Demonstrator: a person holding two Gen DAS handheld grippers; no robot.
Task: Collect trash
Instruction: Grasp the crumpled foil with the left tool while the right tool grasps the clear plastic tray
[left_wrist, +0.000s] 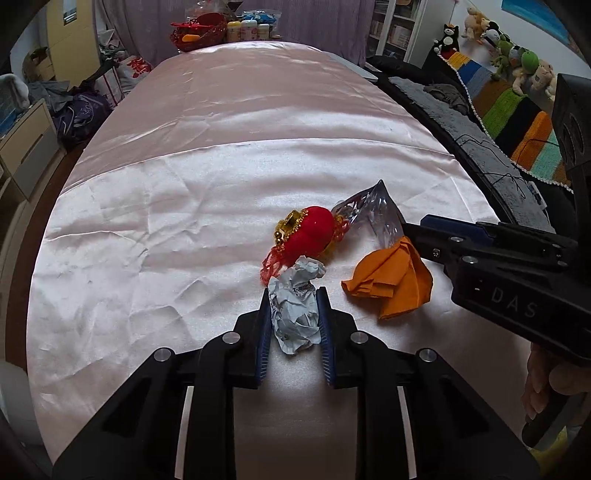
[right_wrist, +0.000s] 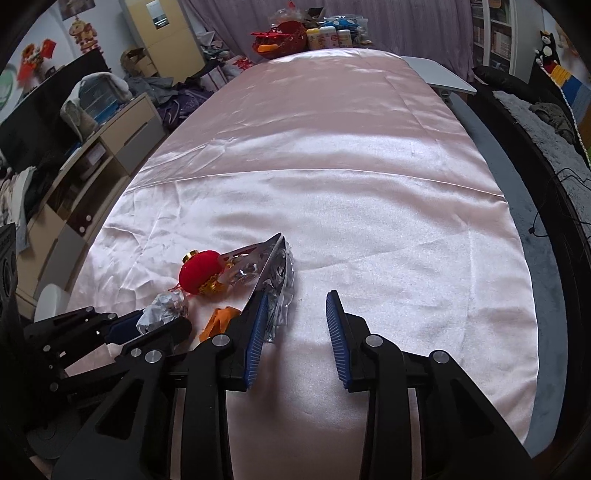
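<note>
Gripping a paper wad (left_wrist: 295, 306), the left gripper's (left_wrist: 293, 295) jaws hold it; the right gripper's (right_wrist: 297, 301) jaws gape wide beside a wrapper (right_wrist: 273, 269).

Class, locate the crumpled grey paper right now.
In the left wrist view the crumpled grey paper sits between the left gripper's pads, just below the red lantern ornament, left of the orange napkin.

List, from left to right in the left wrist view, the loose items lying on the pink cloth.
Crumpled grey paper → red lantern ornament → clear plastic wrapper → orange napkin.
</note>
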